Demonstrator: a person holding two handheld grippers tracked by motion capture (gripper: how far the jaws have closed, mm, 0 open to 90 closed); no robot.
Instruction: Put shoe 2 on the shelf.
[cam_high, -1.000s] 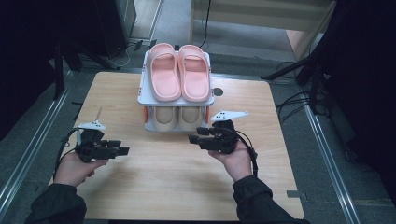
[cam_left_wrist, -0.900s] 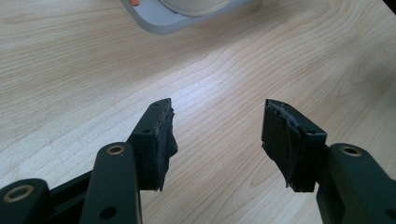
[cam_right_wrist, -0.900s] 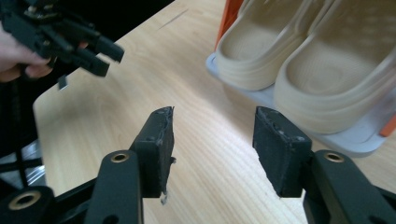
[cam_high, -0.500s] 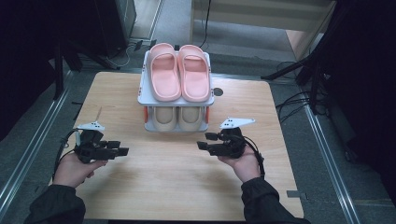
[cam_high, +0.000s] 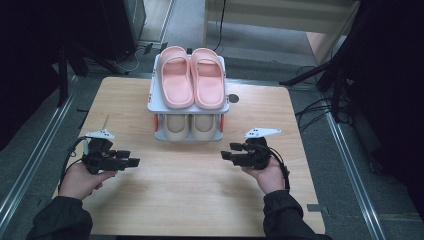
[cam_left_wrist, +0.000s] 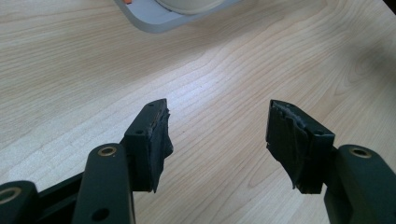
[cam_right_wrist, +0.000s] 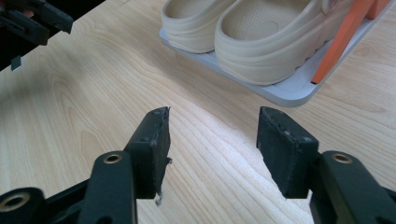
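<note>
I have the wooden table (cam_high: 190, 200) under both tools, bare boards between and ahead of the jaws in each gripper view. The two-tier grey shoe rack (cam_high: 189, 106) stands beyond both tools, roughly midway between them and nearer the far edge. On its top shelf, above and ahead of my grippers, sits the pair of pink slippers (cam_high: 191, 77) side by side, toes away from me. The beige clogs (cam_right_wrist: 252, 35) fill the lower shelf; in the right gripper view they lie just ahead and to the upper right of the jaws, on the grey base with an orange post (cam_right_wrist: 348, 35) at their right.

My right gripper (cam_high: 227, 152) hangs low over the table, near the rack's front right corner but apart from it, jaws pointing across toward the left tool. They stand wide apart with nothing between them.

My left gripper (cam_high: 134, 161) sits off the rack's front left corner, farther from it, jaws aimed toward the right tool. They have just been opening and gape wide, holding nothing.
</note>
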